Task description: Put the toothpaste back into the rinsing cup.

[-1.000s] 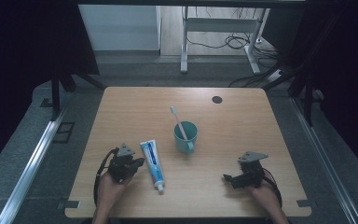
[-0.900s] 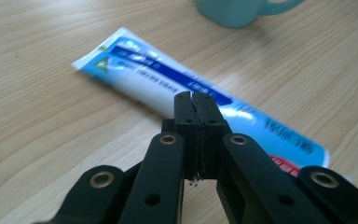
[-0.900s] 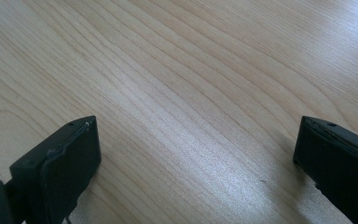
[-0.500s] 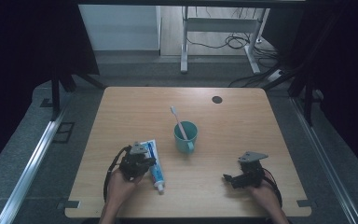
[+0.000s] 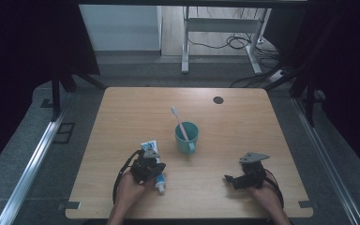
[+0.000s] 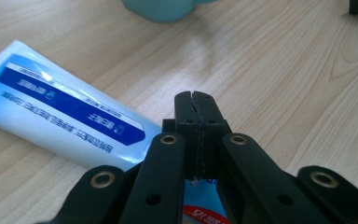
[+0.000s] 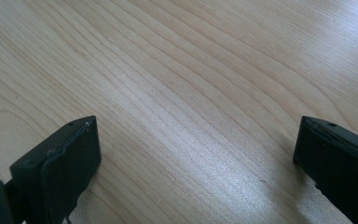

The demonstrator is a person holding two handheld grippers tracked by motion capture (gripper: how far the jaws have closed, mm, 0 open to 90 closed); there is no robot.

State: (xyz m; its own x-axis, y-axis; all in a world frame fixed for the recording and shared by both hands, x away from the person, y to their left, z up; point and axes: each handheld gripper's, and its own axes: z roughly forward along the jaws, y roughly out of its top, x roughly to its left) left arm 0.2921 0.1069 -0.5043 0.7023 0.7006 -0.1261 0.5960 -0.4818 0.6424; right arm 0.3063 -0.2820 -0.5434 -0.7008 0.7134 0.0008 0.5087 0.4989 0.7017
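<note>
A white and blue toothpaste tube (image 5: 149, 145) lies on the wooden table (image 5: 234, 122), with its cap (image 5: 161, 188) toward the front edge. My left gripper (image 5: 155, 164) hovers over the middle of the tube. In the left gripper view its jaws are pressed together, shut, with nothing between the tips (image 6: 196, 100). The tube (image 6: 60, 112) passes underneath them. A teal cup (image 5: 186, 137) holding a white toothbrush (image 5: 177, 119) stands just right of the tube. My right gripper (image 5: 228, 178) rests at the front right, jaws wide open (image 7: 196, 144) over bare wood.
A small dark round hole (image 5: 218, 100) sits near the table's far edge. The teal cup's base (image 6: 161, 8) lies just ahead of the left jaws. Beyond the table are a metal desk frame (image 5: 185, 47) and cables on the floor.
My left gripper has moved right, from beside the toothpaste tube to over its middle. The right gripper, the cup and the tube have stayed in place.
</note>
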